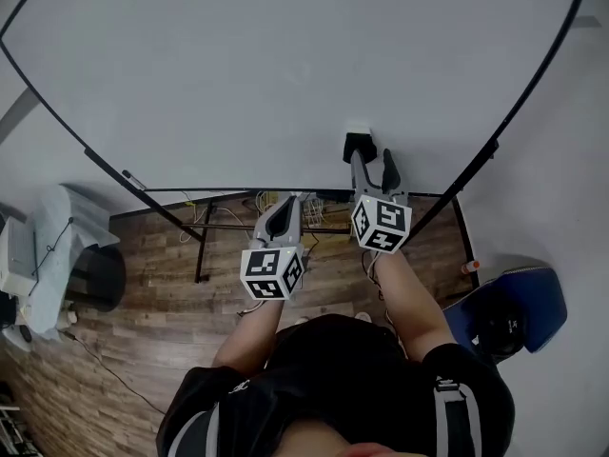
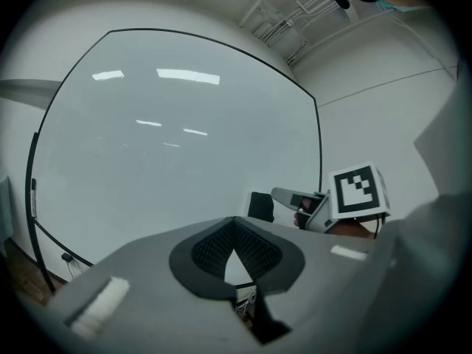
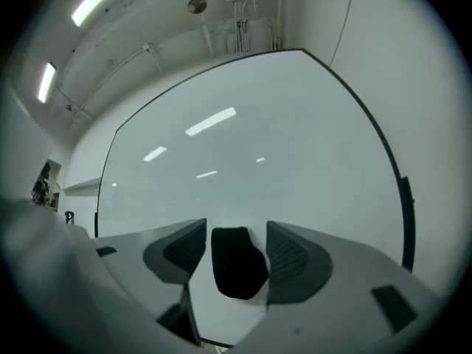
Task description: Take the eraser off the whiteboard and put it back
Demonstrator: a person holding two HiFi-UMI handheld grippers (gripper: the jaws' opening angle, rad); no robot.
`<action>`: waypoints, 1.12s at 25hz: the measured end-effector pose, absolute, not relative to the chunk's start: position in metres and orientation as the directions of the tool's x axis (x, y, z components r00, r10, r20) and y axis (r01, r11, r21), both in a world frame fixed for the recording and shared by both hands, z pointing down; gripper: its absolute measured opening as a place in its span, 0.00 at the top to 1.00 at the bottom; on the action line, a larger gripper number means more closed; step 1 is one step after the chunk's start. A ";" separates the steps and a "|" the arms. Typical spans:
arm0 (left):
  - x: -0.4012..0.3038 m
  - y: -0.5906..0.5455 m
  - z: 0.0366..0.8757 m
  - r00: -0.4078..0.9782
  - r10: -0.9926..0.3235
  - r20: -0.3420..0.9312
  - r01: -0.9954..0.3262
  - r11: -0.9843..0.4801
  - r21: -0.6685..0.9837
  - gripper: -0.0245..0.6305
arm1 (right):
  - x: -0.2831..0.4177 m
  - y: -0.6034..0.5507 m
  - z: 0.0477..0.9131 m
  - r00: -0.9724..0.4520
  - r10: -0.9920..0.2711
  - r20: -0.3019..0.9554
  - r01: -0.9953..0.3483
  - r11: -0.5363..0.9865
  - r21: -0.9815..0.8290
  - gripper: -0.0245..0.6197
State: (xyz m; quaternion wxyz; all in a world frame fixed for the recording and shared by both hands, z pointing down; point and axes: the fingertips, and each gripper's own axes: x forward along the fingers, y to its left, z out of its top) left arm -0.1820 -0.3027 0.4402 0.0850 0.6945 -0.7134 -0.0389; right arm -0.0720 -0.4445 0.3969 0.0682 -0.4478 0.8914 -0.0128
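Right gripper [image 1: 372, 160] is spread wide and pinching nothing. The eraser [image 3: 236, 264] sits on the whiteboard [image 1: 285, 74] low on its right half, between and just ahead of the jaw tips. There's a clear gap on its left side; on the right it looks close to the pad, can't say if it touches. Left gripper [image 2: 234, 223] is pressed together at the tips and empty, level, just beside the right one and lower in the head view, apart from the board. Nothing stands between the right gripper and the eraser. The board face looks blank, only ceiling light reflections on it. Around: dark stand legs [image 1: 202, 241] and loose cables [image 1: 319, 219] below the board's bottom edge, a wood floor [image 1: 143, 331], and a blue chair [image 1: 519, 307] at right, partly behind the person's right arm. At left a grey cloth-draped thing [image 1: 62, 227] stands next to a dark round bin-like thing [image 1: 95, 276]; can't ID either. A small clip or marker [image 1: 133, 181] sits on the board frame at lower left, too small to tell. An orange bit [image 1: 469, 268] near the right leg, same problem. The board's top and corners are cut off in the head view, and the eraser's lower edge is hidden behind the right jaw in the right gripper view. A person [image 3: 43, 183] at the far left of that view is tiny and unclear.
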 end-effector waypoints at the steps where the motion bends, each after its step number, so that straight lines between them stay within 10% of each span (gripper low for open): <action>1: -0.180 -0.305 0.437 -0.015 -0.998 0.062 -0.985 0.025 0.169 0.95 | -0.062 -0.439 0.390 -0.587 -0.799 -0.132 -0.796 0.599 -0.088 0.59; 7: -0.160 -0.320 0.427 0.028 -0.999 0.040 -0.988 -0.021 0.155 0.95 | -0.009 -0.410 0.370 -0.570 -0.800 -0.186 -0.803 0.591 -0.080 0.95; 28: -0.093 -0.332 0.435 0.195 -0.977 0.082 -0.975 -0.184 0.124 0.95 | 0.036 -0.369 0.403 -0.607 -0.784 -0.131 -0.785 0.617 -0.055 0.95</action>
